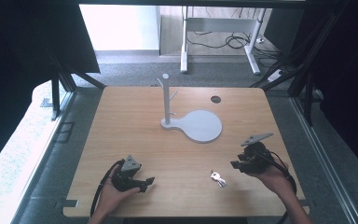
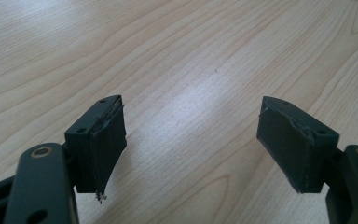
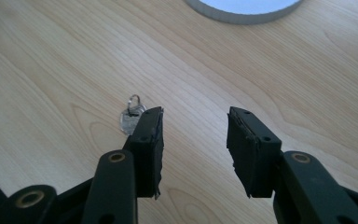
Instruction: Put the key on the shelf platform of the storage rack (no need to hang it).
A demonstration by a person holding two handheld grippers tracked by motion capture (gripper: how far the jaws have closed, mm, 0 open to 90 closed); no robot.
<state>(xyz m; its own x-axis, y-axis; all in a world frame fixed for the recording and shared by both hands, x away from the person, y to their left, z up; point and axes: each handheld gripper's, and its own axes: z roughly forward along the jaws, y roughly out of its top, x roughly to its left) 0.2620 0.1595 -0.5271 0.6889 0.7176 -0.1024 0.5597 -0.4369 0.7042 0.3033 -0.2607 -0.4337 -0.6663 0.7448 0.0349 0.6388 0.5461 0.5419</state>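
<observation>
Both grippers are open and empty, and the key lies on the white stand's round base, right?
Not quite. The key lies on the bare wooden table, near the right gripper, as the high view shows. The left gripper is likewise open and empty.

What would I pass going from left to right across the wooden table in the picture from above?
Left gripper → white stand's post → its round base plate → keys → right gripper.

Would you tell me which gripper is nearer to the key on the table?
Right. The right gripper sits just right of the key; the left gripper is farther off on its left.
</observation>
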